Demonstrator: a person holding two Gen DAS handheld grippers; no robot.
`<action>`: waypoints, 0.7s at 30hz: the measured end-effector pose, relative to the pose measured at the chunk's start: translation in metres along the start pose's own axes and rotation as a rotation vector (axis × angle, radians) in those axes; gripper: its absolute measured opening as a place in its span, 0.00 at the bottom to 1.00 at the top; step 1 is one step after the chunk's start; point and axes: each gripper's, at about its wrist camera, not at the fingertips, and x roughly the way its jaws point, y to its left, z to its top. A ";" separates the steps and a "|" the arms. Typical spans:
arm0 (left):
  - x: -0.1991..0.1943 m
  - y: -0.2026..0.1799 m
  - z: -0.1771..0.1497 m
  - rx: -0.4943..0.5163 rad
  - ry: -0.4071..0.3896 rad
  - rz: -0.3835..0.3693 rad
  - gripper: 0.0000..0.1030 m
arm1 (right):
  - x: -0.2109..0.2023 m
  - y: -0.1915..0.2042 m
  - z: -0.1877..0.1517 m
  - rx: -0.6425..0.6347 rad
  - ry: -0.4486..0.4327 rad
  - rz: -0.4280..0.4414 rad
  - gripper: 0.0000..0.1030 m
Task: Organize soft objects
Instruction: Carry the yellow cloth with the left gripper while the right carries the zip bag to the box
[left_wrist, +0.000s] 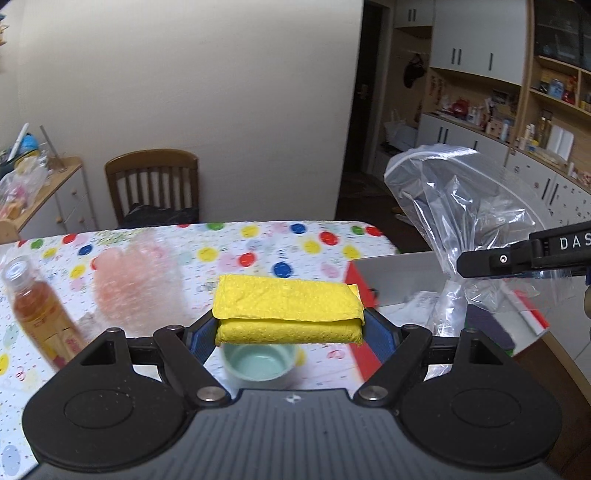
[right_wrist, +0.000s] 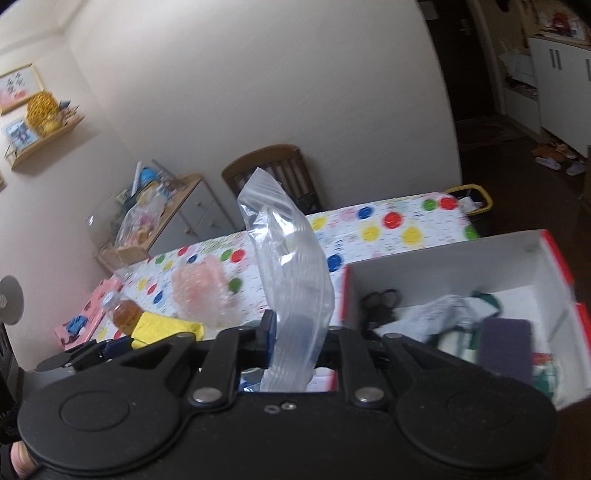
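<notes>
From your left wrist, the left gripper (left_wrist: 290, 328) clamps the folded yellow cloth (left_wrist: 288, 310) crosswise, the clear plastic bag (left_wrist: 461, 221) up to its right; from your right wrist, the right gripper (right_wrist: 295, 332) pinches that bag upright beside the red-edged box (right_wrist: 443, 258).

Folded yellow cloth (left_wrist: 288, 314) held level above table; clear plastic bag (right_wrist: 295, 280) upright.

Illumination even, soft indoor light; no hard shadows. Doorway (left_wrist: 364, 122) beyond is dark. Strong fisheye bending at both views' edges. Motion blur smears the bench (left_wrist: 258, 251) pattern and bottle (left_wrist: 40, 314); box (right_wrist: 480, 295) contents likewise soft.
</notes>
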 end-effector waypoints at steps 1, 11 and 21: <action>0.001 -0.007 0.001 0.006 -0.001 -0.004 0.79 | -0.005 -0.007 0.000 0.007 -0.006 -0.005 0.13; 0.023 -0.082 0.006 0.066 0.021 -0.071 0.79 | -0.040 -0.082 -0.006 0.062 -0.030 -0.078 0.13; 0.063 -0.135 0.000 0.105 0.087 -0.083 0.79 | -0.050 -0.141 -0.003 0.042 -0.019 -0.179 0.13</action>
